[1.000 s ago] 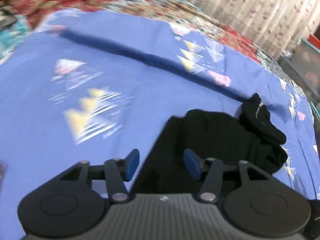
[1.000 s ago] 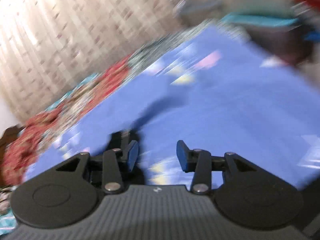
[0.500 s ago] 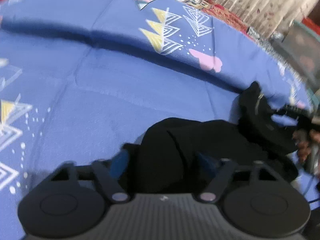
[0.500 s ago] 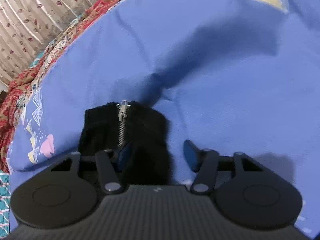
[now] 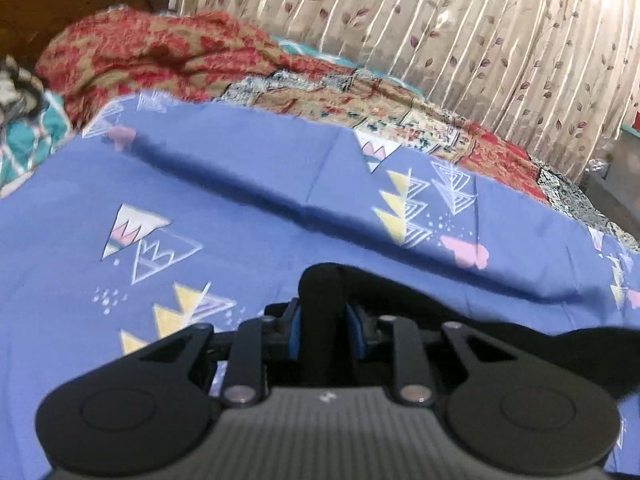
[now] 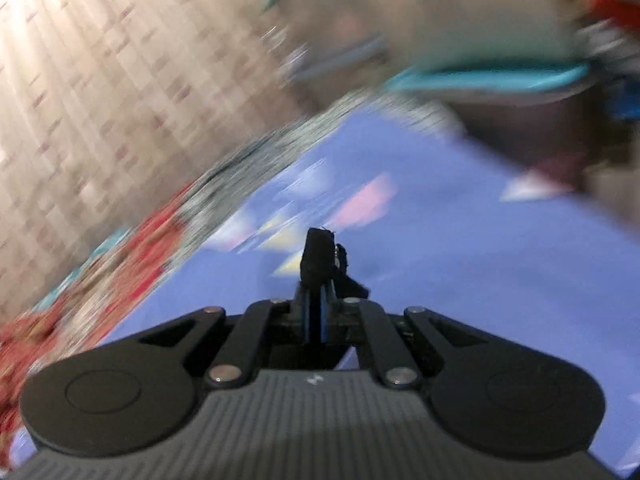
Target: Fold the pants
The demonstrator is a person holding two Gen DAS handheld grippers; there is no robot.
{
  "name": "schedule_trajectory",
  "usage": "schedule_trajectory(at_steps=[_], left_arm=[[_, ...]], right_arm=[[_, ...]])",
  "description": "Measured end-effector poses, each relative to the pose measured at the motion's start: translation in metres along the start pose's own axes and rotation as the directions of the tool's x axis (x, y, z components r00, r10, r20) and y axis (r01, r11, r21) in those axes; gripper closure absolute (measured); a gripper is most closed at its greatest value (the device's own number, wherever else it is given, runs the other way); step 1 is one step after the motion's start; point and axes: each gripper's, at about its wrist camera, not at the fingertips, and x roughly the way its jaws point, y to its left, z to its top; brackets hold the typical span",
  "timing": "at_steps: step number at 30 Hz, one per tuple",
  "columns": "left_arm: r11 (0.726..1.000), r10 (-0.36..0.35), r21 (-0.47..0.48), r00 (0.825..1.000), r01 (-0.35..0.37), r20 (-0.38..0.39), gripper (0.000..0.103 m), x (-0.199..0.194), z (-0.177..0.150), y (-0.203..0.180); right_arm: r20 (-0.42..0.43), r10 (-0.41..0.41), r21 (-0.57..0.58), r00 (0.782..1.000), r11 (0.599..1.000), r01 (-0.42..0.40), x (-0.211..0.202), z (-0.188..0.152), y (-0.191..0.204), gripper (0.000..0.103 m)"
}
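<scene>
The black pants (image 5: 460, 316) lie bunched on the blue patterned bedsheet (image 5: 240, 200), low in the left wrist view. A thick fold of them stands up between the blue pads (image 5: 294, 332) of my left gripper (image 5: 322, 320), whose jaws are closing on it. In the blurred right wrist view, my right gripper (image 6: 316, 300) is shut on a thin edge of the pants (image 6: 318, 256). That edge sticks up past the fingertips, with a zipper pull beside it. Most of the garment is hidden under both grippers' bodies.
A red and beige patterned quilt (image 5: 160, 56) is piled along the far side of the bed. Behind it hangs a leaf-print curtain (image 5: 480, 40). Blurred furniture with a teal edge (image 6: 480, 76) stands past the sheet in the right wrist view.
Both grippers went from open over the pants to closed on the fabric. The left view tilted up toward the curtain. The right view swung off the sheet with the zipper edge held.
</scene>
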Motion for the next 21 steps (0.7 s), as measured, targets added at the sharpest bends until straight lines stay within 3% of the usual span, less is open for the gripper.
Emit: schedule_trajectory(at_steps=[3,5,6,7,11,13,15,17,19,21], left_arm=[[0.999,0.024,0.046,0.998,-0.021,-0.063,0.081,0.014,-0.01,-0.009],[0.989,0.071,0.137,0.992,-0.057,-0.102,0.081,0.029,-0.021,-0.023],[0.981,0.096,0.178,0.988,-0.074,-0.118,0.082,0.034,-0.026,-0.032],[0.976,0.106,0.2,0.987,-0.08,-0.121,0.082,0.032,-0.03,-0.036],[0.969,0.064,0.244,0.994,-0.041,-0.086,0.082,0.012,-0.03,-0.045],[0.963,0.053,0.266,0.996,-0.033,-0.07,0.082,0.005,-0.029,-0.047],[0.961,0.041,0.277,0.997,-0.023,-0.061,0.083,-0.001,-0.027,-0.047],[0.96,0.034,0.279,0.998,-0.017,-0.055,0.083,-0.004,-0.028,-0.047],[0.963,0.031,0.269,0.998,-0.016,-0.05,0.084,-0.004,-0.028,-0.045],[0.968,0.027,0.251,0.998,-0.014,-0.048,0.084,-0.005,-0.029,-0.044]], right_arm=[[-0.052,-0.173,0.043,0.984,0.984,0.175,-0.003,-0.018,-0.047,0.088],[-0.156,-0.284,0.036,0.946,0.956,0.292,0.002,-0.039,-0.074,0.057],[-0.176,-0.344,0.047,0.922,0.933,0.357,-0.002,-0.051,-0.085,0.057],[-0.166,-0.362,0.066,0.917,0.924,0.377,-0.011,-0.057,-0.095,0.057],[-0.064,-0.379,0.115,0.923,0.916,0.384,-0.046,-0.065,-0.098,0.057],[-0.034,-0.326,0.082,0.945,0.941,0.327,-0.053,-0.057,-0.083,0.057],[-0.058,-0.243,0.045,0.968,0.968,0.246,-0.048,-0.047,-0.061,0.057],[-0.106,-0.178,0.003,0.978,0.984,0.179,-0.035,-0.044,-0.036,0.057],[-0.169,-0.154,-0.012,0.973,0.988,0.155,-0.008,-0.048,-0.018,0.057],[-0.22,-0.191,0.004,0.956,0.98,0.197,0.023,-0.053,-0.008,0.053]])
